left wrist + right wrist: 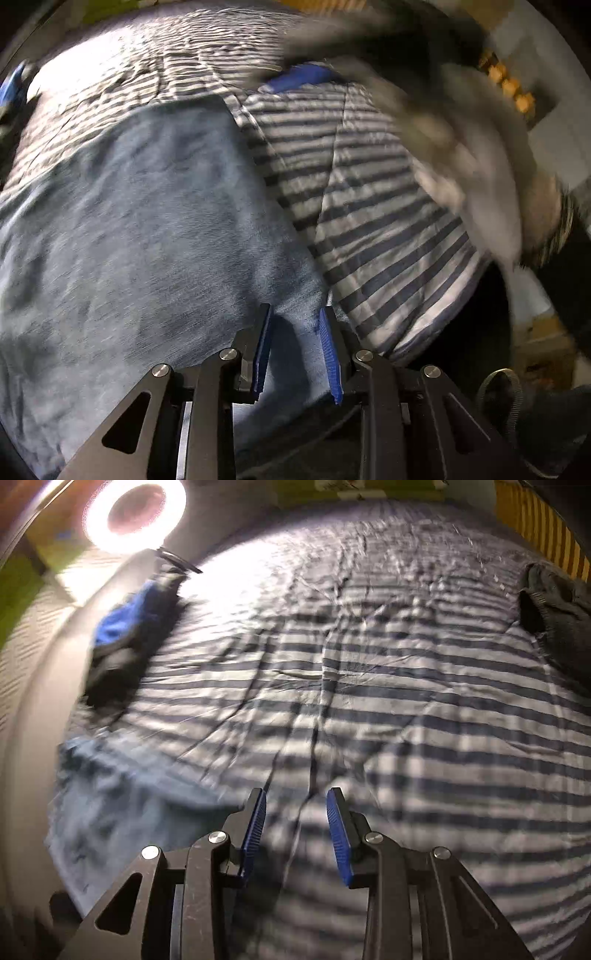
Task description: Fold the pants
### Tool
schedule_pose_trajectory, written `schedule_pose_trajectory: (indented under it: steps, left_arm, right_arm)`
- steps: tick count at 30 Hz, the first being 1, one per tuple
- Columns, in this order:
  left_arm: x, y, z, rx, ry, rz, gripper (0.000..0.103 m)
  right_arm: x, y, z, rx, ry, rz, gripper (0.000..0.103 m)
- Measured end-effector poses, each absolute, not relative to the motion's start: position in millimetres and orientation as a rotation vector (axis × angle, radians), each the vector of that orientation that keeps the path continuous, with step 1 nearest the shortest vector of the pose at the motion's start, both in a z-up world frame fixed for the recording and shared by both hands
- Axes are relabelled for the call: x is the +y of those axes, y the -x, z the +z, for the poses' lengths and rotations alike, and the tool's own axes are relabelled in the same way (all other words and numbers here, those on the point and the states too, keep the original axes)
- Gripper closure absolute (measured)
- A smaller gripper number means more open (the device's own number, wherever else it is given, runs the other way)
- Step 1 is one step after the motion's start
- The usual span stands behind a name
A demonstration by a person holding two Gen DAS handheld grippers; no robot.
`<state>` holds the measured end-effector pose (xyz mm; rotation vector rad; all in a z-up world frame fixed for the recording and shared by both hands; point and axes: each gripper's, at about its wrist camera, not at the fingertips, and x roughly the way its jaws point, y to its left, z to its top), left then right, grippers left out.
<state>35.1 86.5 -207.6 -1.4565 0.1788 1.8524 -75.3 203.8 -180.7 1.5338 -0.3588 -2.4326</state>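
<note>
Though blurry, jeans (147, 240) on striped sheet (388, 221).

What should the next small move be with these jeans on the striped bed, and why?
Probably lower the left gripper onto the jeans and pinch their near edge. Its jaws stand apart with denim showing between them but nothing clamped, and the jeans lie flat on the striped sheet. The right gripper is open over bare sheet, with the denim off to its left, so it cannot grip yet.
</note>
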Motion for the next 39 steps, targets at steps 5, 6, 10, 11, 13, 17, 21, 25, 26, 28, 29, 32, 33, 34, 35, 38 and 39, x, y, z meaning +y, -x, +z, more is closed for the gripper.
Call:
schedule_pose_trajectory:
  steps: [5,6,10,11,13,17,21,25,26,28,29,32,33,34,35,38,39]
  left_arm:
    - [66.9,-13.3,-177.2,0.199,1.445,1.948,0.075]
    - [65.7,-3.0,-178.5,0.217,1.452,1.949,0.075]
    - [76.2,-4.1,-177.4,0.283,1.474,1.921,0.075]
    - [74.9,-9.7,-177.5,0.295,1.471,1.918,0.075]
    - [66.0,-19.6,-174.9,0.302,1.463,1.910,0.075]
    - [56.8,-38.4,-177.9,0.324,1.457,1.895,0.075]
    - [45.7,-56.8,-172.3,0.338,1.436,1.859,0.074]
    - [43.1,-80.7,-173.2,0.427,1.384,1.793,0.043]
    - [45.2,-84.0,-178.5,0.487,1.377,1.795,0.043]
    - [49.6,-84.6,-185.6,0.555,1.366,1.814,0.043]
    - [50.7,-82.9,-187.6,0.561,1.363,1.821,0.043]
    - [54.4,-76.8,-191.2,0.591,1.339,1.847,0.054]
    - [54.1,-74.1,-192.2,0.593,1.345,1.844,0.059]
    - [53.3,-71.5,-192.8,0.586,1.350,1.836,0.071]
    - [52.1,-69.4,-192.1,0.578,1.350,1.835,0.082]
    - [49.8,-66.3,-184.9,0.583,1.328,1.841,0.094]
    - [50.0,-65.4,-183.4,0.585,1.325,1.844,0.095]
  right_arm:
    - [211.9,-20.2,-168.8,-0.400,-1.431,-2.316,0.073]
    - [208.6,-40.5,-171.2,-0.393,-1.428,-2.291,0.073]
    - [186.3,-89.0,-191.8,-0.445,-1.444,-2.209,0.073]
    - [179.4,-95.4,-196.7,-0.472,-1.452,-2.183,0.073]
    - [174.1,-102.5,-197.1,-0.463,-1.442,-2.205,0.073]
    - [160.2,-122.9,-191.9,-0.425,-1.392,-2.226,0.072]
    - [133.8,-133.4,-192.5,-0.287,-1.386,-2.265,0.071]
    - [118.6,-136.4,-199.2,-0.165,-1.413,-2.329,0.071]
    - [120.1,-134.8,-200.2,-0.181,-1.419,-2.334,0.071]
    - [125.4,-131.4,-198.8,-0.233,-1.422,-2.354,0.071]
    - [127.5,-130.7,-196.6,-0.256,-1.418,-2.365,0.071]
    - [125.9,-130.2,-188.3,-0.236,-1.406,-2.394,0.071]
    - [124.2,-130.8,-186.3,-0.215,-1.405,-2.400,0.071]
    - [123.3,-131.2,-185.4,-0.201,-1.406,-2.406,0.071]
    - [122.9,-132.1,-184.3,-0.195,-1.406,-2.412,0.071]
    - [120.1,-136.0,-180.1,-0.216,-1.384,-2.408,0.070]
    - [116.2,-137.8,-179.7,-0.216,-1.380,-2.398,0.068]
